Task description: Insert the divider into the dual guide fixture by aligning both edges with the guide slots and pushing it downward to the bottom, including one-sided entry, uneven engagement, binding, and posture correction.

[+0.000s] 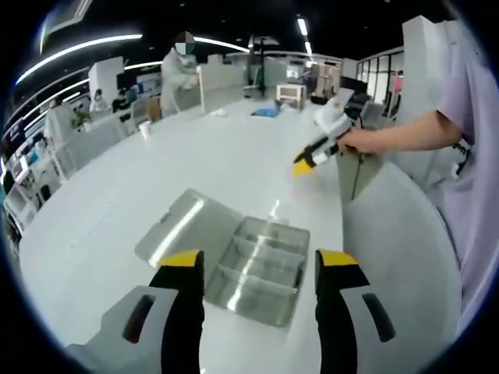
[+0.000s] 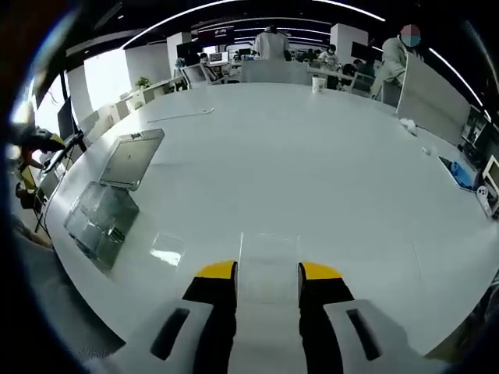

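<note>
- The divider [image 2: 267, 269], a clear thin plate, stands between the jaws of the right tool [image 2: 267, 273], which is closed on it; it is hard to see against the white bench [image 2: 312, 156], so how squarely it sits in the grip cannot be told.
- It is held up above the bench and well apart from the fixture, probably so it can be carried over and lined up from above.
- The fixture [image 1: 259, 269], a clear compartmented box with its lid [image 1: 179, 226] folded flat to the left, lies on the bench just beyond the left tool [image 1: 260, 269].
- The left tool has its jaws spread with nothing between them; it hovers near the box, likely ready to steady it or correct a tilt.
- In the left gripper view the right tool [image 1: 306, 165] appears to the far right of the box, in a person's hand [image 1: 360, 140].
- Judged from this, insertion is not yet begun: neither edge is near a guide slot.
- People stand at the far side of the room.
</note>
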Tool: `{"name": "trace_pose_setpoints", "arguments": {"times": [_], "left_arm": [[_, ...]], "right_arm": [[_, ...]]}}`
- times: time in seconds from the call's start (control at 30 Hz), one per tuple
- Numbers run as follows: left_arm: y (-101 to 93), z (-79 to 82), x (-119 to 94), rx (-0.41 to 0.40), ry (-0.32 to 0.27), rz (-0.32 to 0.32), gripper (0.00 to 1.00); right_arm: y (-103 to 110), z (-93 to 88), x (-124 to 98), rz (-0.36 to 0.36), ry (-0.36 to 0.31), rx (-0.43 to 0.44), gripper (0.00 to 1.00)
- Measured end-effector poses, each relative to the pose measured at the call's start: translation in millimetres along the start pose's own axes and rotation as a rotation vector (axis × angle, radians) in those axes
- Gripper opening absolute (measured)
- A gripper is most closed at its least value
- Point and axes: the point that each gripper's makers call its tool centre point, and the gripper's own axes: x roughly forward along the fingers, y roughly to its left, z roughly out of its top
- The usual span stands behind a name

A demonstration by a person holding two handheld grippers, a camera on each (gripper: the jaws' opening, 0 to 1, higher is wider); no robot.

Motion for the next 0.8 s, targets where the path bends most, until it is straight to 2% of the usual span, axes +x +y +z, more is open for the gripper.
{"name": "trace_pose_setpoints", "arguments": {"times": [0.3,0.8], "left_arm": [[-0.6,1.7,2,-0.004,0.0,-0.002,0.56],[-5.8,8.7,5,-0.031,-0.014,-0.016,0.55]], "right_arm": [[13,10.9,-7,0.023,-0.042,-0.004,0.26],[59,55.1,-32,0.104,-0.181,-0.041,0.26]]}}
